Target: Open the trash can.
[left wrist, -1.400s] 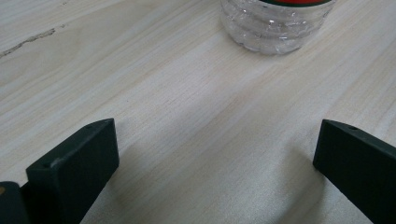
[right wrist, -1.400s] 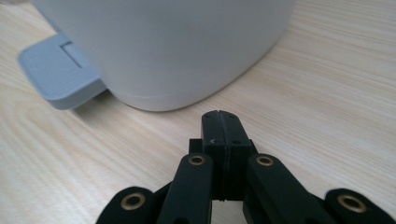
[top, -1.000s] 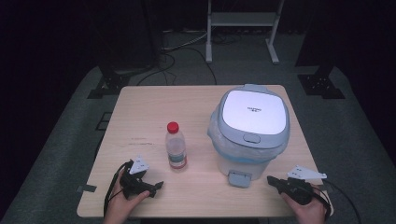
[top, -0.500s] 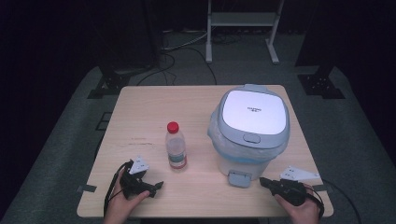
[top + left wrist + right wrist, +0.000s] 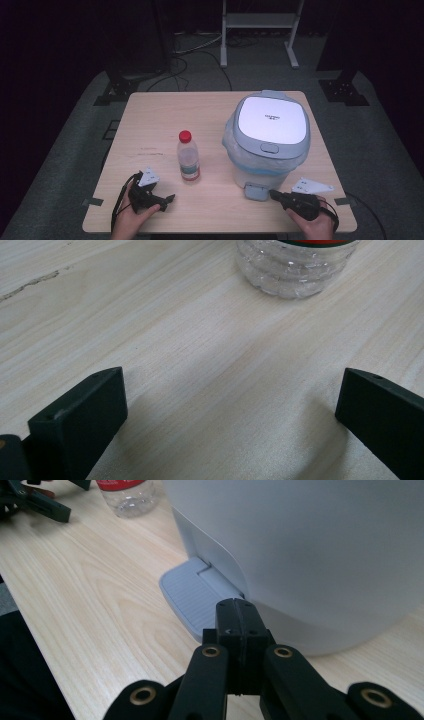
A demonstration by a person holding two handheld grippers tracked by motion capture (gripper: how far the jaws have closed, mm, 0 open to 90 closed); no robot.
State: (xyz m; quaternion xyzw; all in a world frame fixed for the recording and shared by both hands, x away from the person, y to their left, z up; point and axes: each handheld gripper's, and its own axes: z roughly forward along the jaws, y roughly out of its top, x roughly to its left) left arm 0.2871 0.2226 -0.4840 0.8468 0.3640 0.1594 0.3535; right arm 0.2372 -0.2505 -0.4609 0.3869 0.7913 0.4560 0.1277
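- Pale wood grain runs across the table (image 5: 165,120) in the high view; on it stands a rounded white bin (image 5: 265,150) with a flat grey-rimmed lid (image 5: 272,119) and a thin plastic liner puffing out under the rim.
- At the bin's base, on the near side, a small grey foot pedal (image 5: 255,192) sticks out, and the right gripper (image 5: 276,194) lies just beside it with its tips towards the pedal.
- A clear ribbed bottle (image 5: 188,155) with a red cap stands upright left of the bin; the left gripper (image 5: 167,199) rests near the table's front edge, apart from it.
- From the left gripper view, two blocky matt black jaws stand spread wide over bare wood, the bottle's crinkled base (image 5: 295,270) ahead of them.
- From the right gripper view, the jaws are pressed together, their tip just over the near edge of the ridged pedal (image 5: 192,597), against the bin's smooth wall (image 5: 320,545).
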